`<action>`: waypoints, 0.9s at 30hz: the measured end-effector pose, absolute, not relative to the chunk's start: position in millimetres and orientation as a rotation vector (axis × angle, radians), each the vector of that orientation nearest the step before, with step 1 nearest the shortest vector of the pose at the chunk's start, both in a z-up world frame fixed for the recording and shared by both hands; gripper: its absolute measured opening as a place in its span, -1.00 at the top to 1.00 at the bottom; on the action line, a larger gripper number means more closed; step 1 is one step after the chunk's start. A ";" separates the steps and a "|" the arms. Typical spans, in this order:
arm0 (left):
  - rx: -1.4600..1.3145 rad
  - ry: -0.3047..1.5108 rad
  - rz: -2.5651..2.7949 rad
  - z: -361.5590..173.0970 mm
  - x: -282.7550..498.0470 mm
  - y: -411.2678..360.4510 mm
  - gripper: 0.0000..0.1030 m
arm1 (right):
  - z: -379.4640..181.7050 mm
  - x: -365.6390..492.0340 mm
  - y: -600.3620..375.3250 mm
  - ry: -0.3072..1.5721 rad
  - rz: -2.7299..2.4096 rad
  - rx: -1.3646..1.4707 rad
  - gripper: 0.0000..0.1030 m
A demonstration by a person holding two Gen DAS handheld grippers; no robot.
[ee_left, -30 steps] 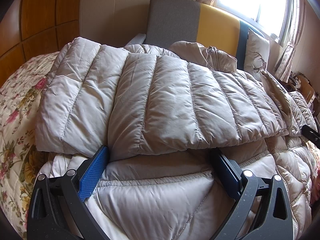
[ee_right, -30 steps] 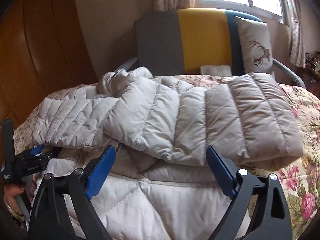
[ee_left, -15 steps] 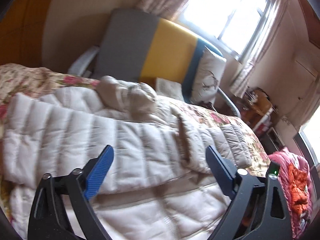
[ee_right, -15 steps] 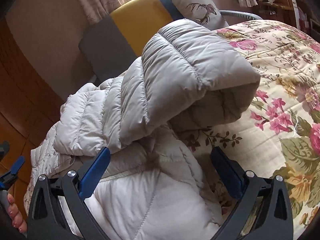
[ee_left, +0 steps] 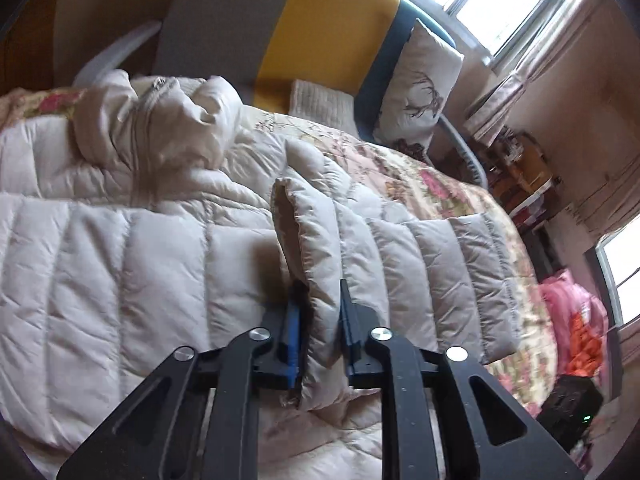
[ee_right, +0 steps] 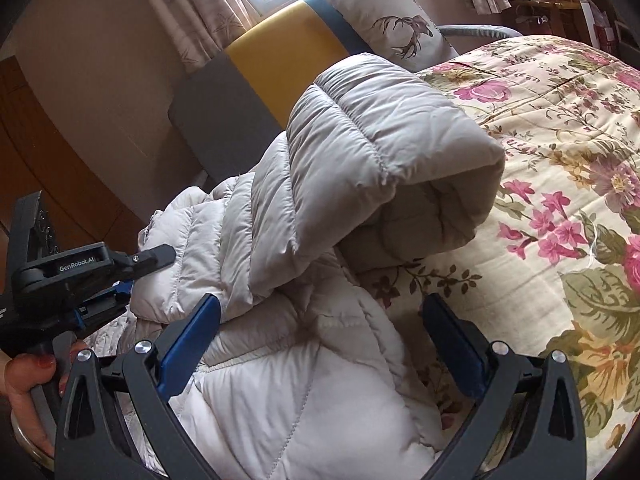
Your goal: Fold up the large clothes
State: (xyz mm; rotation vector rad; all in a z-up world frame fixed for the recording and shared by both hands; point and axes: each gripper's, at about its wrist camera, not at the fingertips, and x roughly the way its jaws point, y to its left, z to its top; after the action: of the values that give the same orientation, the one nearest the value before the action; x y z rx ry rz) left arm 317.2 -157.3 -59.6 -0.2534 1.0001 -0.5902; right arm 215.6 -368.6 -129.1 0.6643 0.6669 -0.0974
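A large pale beige puffer jacket [ee_left: 120, 264] lies spread on a bed with a floral quilt [ee_right: 560, 160]. In the left wrist view my left gripper [ee_left: 320, 320] is shut on the edge of the jacket's folded-over sleeve panel [ee_left: 400, 256], which stands up as a ridge between the blue pads. In the right wrist view my right gripper [ee_right: 320, 332] is open and empty, low over the jacket's lower part [ee_right: 300, 380]. The raised sleeve roll [ee_right: 380, 152] arches above it. The left gripper shows at the left edge of the right wrist view [ee_right: 152, 256].
A grey, yellow and blue headboard [ee_left: 320, 28] with a deer-print pillow [ee_left: 420, 80] stands behind the bed. Wood panelling [ee_right: 48, 160] is on the left. A pink and orange bundle [ee_left: 576, 328] and cluttered shelves [ee_left: 520, 160] lie right of the bed.
My left gripper went from open to shut on the jacket's sleeve edge and swung right. The sleeve panel rose and curled. My right gripper stayed open and shifted a little.
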 end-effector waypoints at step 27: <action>-0.345 0.797 -0.330 -55.7 285.4 33.6 0.85 | -127.0 207.0 -371.9 0.615 -0.058 0.699 -0.96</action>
State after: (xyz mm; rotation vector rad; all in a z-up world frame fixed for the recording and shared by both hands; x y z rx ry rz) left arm 285.4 33.6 -55.7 -0.3450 0.7969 -0.3304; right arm 207.0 -371.9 -127.0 0.6992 0.6149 -0.0577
